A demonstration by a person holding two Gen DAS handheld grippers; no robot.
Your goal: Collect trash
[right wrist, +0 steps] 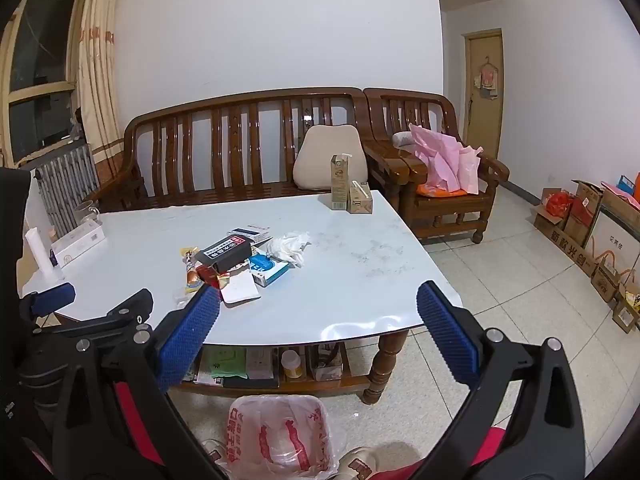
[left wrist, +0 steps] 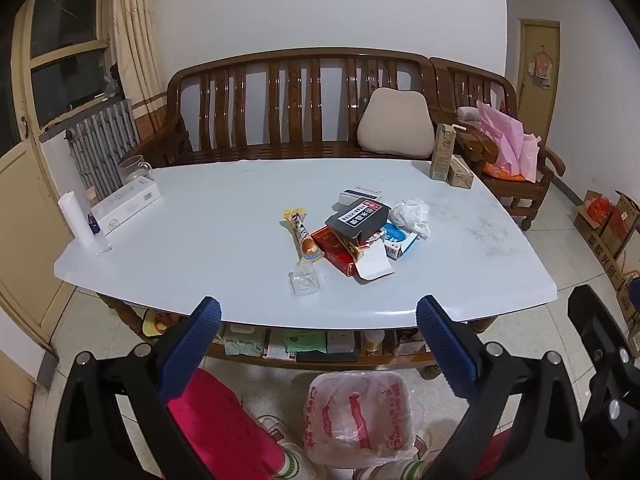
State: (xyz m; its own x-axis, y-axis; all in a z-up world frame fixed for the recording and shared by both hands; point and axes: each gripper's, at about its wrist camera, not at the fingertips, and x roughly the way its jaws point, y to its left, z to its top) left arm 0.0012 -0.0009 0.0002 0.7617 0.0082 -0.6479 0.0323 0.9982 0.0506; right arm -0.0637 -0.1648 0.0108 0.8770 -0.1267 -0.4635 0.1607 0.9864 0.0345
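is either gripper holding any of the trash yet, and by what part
Nothing is held: the left gripper and right gripper are both open and empty, short of the trash pile.

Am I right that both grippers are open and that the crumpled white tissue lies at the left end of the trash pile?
Not quite: the crumpled white tissue lies at the pile's right end, as the left wrist view shows. The left gripper and right gripper are indeed open.

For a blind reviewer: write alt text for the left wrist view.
Open left gripper hangs before a white table bearing a trash pile: black box, crumpled tissue. A bag-lined bin stands below.
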